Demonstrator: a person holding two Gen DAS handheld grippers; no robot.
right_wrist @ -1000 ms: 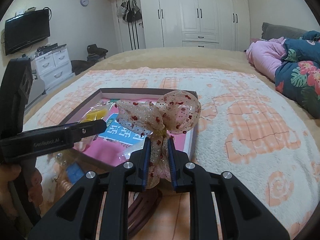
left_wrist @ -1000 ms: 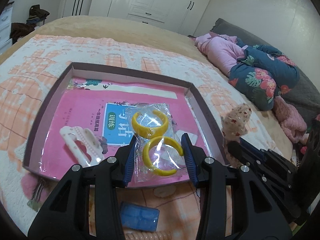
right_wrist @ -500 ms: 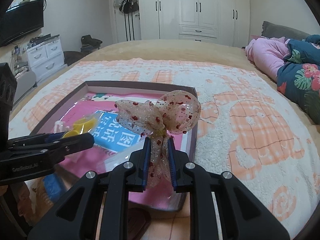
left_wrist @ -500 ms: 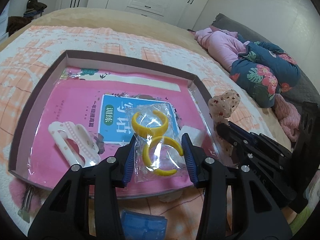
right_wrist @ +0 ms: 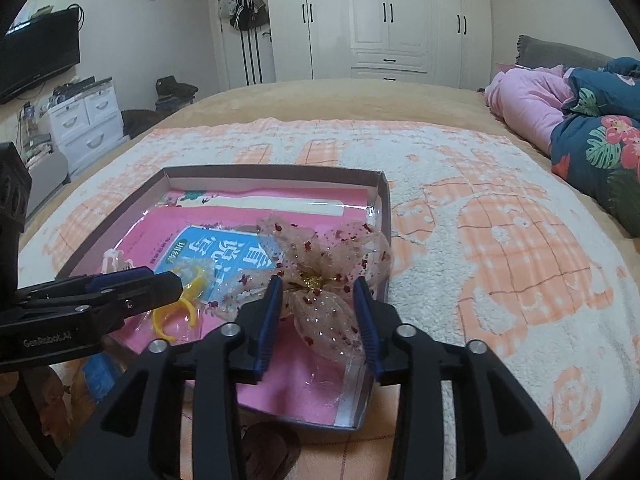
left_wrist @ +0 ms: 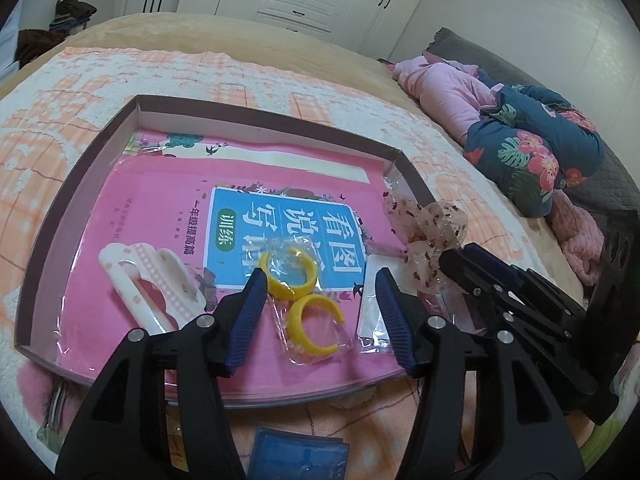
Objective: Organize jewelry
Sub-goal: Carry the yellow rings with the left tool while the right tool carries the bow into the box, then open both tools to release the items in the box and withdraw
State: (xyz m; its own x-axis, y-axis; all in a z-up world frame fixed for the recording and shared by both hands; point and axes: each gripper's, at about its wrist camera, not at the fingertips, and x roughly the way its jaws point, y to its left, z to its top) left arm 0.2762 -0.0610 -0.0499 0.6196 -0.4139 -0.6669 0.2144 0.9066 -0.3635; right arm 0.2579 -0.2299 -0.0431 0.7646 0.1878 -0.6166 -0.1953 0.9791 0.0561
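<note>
The left gripper (left_wrist: 322, 312) has just spread its jaws off the bagged yellow rings (left_wrist: 306, 304), lying between them. The right gripper (right_wrist: 318, 316) (jaws likewise just parted) frames the sheer bow (right_wrist: 320, 276) at twelve o'clock in the tray (right_wrist: 386, 216).

Home bedroom: bed (right_wrist: 460, 208), wardrobe (right_wrist: 384, 20).

Both tools are made of matte black plastic. The left gripper (left_wrist: 322, 312) has two angular arms, each with silver round screws, and ribbed blue pads (left_wrist: 248, 316) on the inner faces. The right gripper (right_wrist: 320, 320) looks the same, with blue ribbed pads (right_wrist: 268, 320). White lettering is printed on the side of the left one.
</note>
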